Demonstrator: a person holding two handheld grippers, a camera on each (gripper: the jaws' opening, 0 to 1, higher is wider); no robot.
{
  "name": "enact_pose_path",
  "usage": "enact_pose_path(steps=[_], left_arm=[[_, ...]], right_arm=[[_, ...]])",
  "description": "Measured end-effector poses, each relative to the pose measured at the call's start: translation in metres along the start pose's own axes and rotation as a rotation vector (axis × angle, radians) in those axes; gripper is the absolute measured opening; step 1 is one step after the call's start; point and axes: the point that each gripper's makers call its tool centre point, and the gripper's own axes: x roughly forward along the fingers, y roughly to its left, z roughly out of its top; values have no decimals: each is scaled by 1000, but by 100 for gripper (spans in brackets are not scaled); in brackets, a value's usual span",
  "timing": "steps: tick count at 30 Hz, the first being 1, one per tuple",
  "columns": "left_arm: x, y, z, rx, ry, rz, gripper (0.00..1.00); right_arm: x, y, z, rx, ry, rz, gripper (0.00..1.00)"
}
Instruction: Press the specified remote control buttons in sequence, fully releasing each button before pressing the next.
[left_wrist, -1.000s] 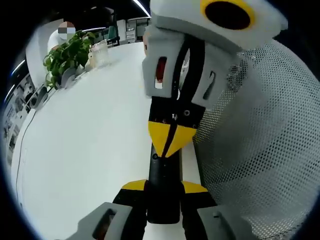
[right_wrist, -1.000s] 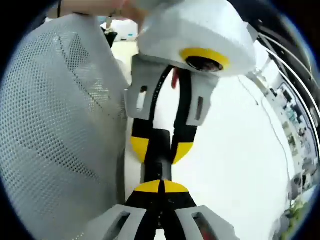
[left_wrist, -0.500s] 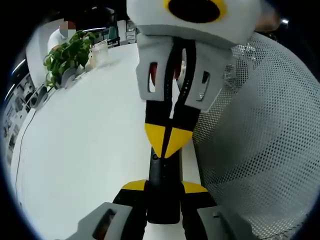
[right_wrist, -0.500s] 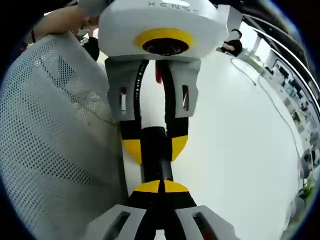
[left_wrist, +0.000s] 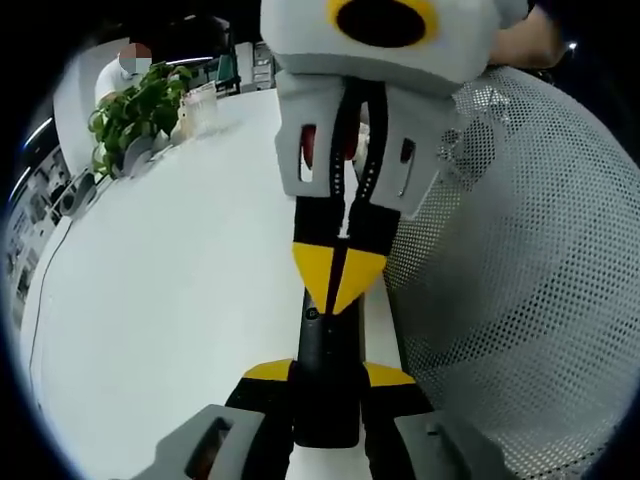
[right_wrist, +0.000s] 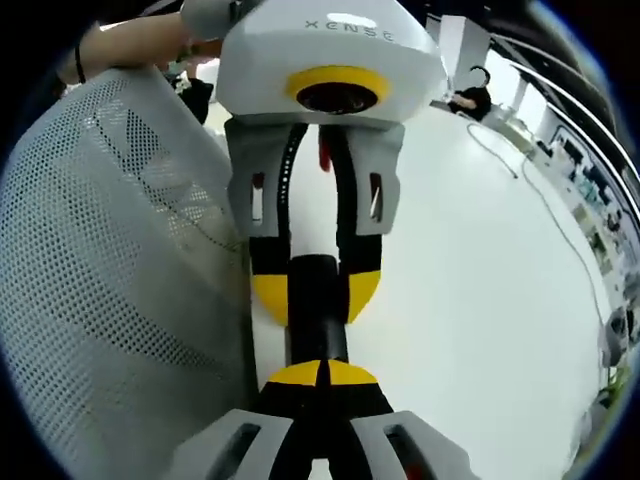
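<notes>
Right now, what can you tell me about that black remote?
The remote is a slim black bar with a matte, plastic look, lying along the white table beside a white mesh fabric. The left gripper clamps one end between yellow-tipped jaws; the right gripper's closed yellow tips sit on its top, near a small round button.

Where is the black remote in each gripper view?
Left gripper view: the remote runs up the lower centre, clamped between the left gripper's own yellow tips, the right gripper closed over its far end.
Right gripper view: the remote sits at centre, its far end held by the left gripper.
Shared landmark: the white mesh beside the remote.
</notes>
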Motion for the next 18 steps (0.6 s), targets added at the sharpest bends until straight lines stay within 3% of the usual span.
enact_pose_path(steps=[5, 9, 12, 16, 18], left_arm=[[0, 0, 0, -7, -8, -2, 25], [0, 0, 0, -7, -15, -1, 25], [0, 0, 0, -6, -17, 1, 25], [0, 1, 0, -8, -21, 2, 25], [0, 0, 0, -7, -20, 1, 25]], right_arm=[[1, -2, 0, 2, 57, -8, 0], [-1, -4, 0, 148, -43, -48, 0], [-2, -5, -2, 189, -28, 0, 0], [0, -13, -3, 189, -7, -17, 0], [0, -11, -2, 205, 6, 22, 0]])
